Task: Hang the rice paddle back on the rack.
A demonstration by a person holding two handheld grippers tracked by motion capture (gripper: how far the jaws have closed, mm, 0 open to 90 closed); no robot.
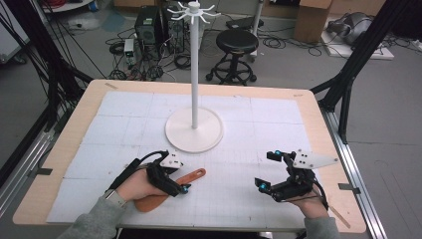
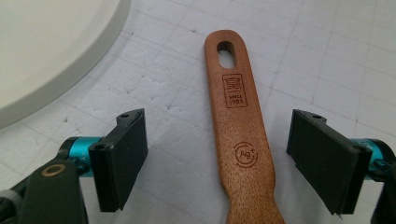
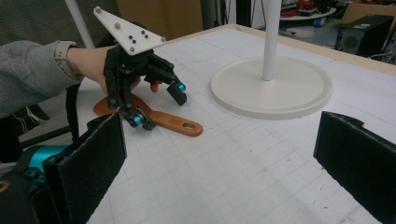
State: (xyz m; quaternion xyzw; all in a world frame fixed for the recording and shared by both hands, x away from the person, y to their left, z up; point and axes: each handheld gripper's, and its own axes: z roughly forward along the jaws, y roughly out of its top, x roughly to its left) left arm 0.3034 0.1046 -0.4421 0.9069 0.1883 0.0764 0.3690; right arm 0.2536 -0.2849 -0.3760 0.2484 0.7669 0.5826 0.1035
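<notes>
Wooden spatula point(image 1: 169, 191) flat on white gridded mat point(image 1: 239, 199) of bench point(image 1: 74, 129), near front left area, handle end with hanging hole pointing toward round base of white rack stand point(image 1: 194, 130). Blade end partly hidden under left hand point(image 1: 137, 185) in high view. Left hand-held gripper point(image 2: 217, 158) lowered over handle, jaws spread wide, one on each side of handle, pads apart from wood, nothing gripped. Stamped logo marks on handle visible between jaws in left gripper view. Edge of stand base at upper left of that view, near but not touching spatula. Right hand-held gripper point(image 1: 267, 170) at front right of mat, well apart from spatula, jaws wide open and empty, aimed across mat toward left hand. Same left gripper seen from right gripper view point(image 3: 159, 106) straddling handle just above mat. Grey sleeve point(image 1: 92, 221) and watch on left wrist. Black stool point(image 1: 237, 42) and computer towers point(image 1: 157, 27) on floor beyond bench.
</notes>
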